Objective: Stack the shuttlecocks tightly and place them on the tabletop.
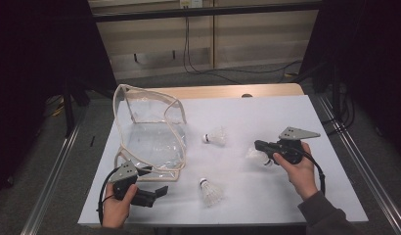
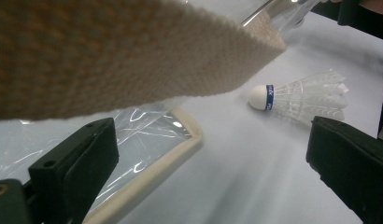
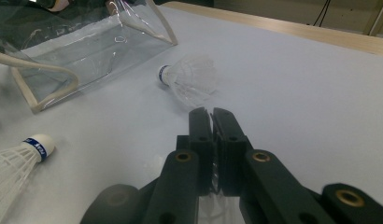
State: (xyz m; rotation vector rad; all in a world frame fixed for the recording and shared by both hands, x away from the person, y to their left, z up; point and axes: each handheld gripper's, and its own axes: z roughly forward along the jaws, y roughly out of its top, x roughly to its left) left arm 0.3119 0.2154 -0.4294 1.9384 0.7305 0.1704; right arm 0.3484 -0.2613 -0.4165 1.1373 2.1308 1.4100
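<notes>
R gripper (image 1: 261,145) fingers closed on a shuttlecock (image 1: 257,157); L gripper (image 1: 157,192) fingers open; blue band lettering unreadable, maybe a brand.

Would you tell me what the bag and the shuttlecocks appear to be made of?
Bag: clear glossy plastic film, creased with glints; beige woven fabric edging, weave visible. Shuttlecock: white translucent ribbed skirt, probably plastic or feather; smooth white rounded cap, blue band.

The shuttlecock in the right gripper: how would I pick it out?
Start at the clear bag on the white table, then look far right. This shuttlecock sits pinched in the right gripper; the other two lie loose on the table.
</notes>
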